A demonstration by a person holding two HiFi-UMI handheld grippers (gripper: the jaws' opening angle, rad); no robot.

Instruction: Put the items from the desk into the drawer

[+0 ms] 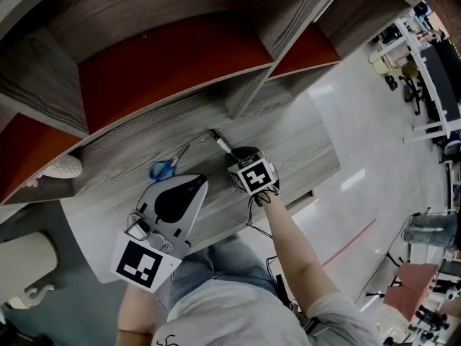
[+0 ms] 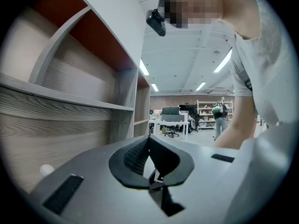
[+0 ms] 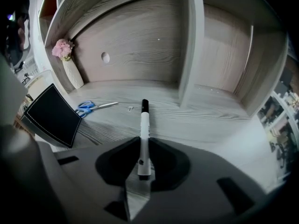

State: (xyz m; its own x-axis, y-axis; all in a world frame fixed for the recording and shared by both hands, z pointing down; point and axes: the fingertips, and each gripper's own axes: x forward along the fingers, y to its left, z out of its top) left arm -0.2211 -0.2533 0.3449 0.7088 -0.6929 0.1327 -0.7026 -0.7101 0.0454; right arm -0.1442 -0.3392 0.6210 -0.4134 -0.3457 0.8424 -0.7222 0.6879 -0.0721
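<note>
A white marker with a black cap (image 3: 143, 129) is clamped between the jaws of my right gripper (image 3: 143, 146), cap pointing away toward the shelves. In the head view the marker (image 1: 220, 143) sticks out of the right gripper (image 1: 235, 154) just over the wooden desk (image 1: 306, 150). Blue-handled scissors (image 1: 167, 166) lie on the desk to its left, and the right gripper view shows the scissors (image 3: 91, 107) flat on the wood. My left gripper (image 1: 197, 184) hovers near the desk's front edge. Its jaws (image 2: 149, 141) are shut with nothing between them.
Wooden shelving with red back panels (image 1: 166, 63) rises behind the desk. A vase of pink flowers (image 3: 69, 64) stands at the far left of the desk. A small metal bit (image 3: 131, 108) lies near the scissors. An office with desks and a standing person (image 2: 218, 118) lies beyond.
</note>
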